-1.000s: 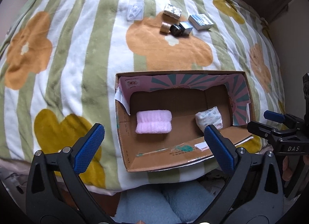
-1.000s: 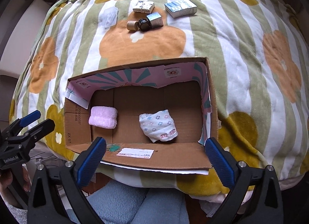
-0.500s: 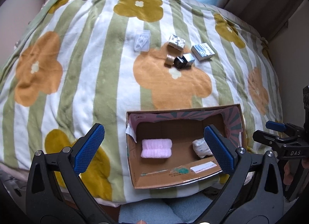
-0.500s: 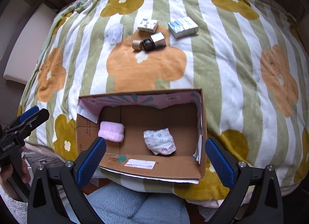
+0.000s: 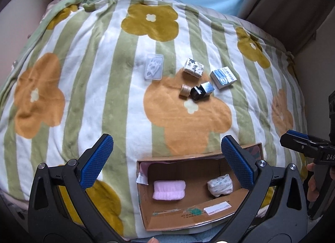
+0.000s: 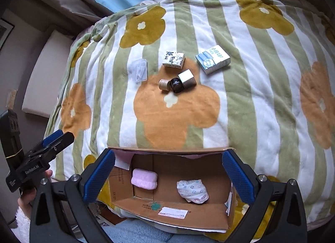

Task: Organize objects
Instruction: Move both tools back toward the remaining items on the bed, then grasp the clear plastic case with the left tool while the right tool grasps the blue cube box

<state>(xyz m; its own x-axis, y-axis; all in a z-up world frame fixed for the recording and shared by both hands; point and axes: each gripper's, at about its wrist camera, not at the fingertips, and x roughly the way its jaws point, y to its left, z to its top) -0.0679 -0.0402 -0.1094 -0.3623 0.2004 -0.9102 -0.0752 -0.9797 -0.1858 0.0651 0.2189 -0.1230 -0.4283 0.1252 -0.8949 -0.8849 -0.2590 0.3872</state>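
Claws: left claw [image 5: 165,164] and right claw [image 6: 168,177] both gaped wide, empty, above the cardboard box [image 6: 134,204].
Box: held pink towel roll [image 6: 144,181], patterned bundle [image 6: 192,191].
Beyond box, on blanket [image 6: 251,107]: small loose things; blue carton [image 6: 212,58] probably light, stiff; pinch its long sides.

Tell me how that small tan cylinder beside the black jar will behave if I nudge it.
The tan cylinder lies on its side, so it would probably roll. The plush blanket may slow it. It touches the black jar, so a push could shift that too.
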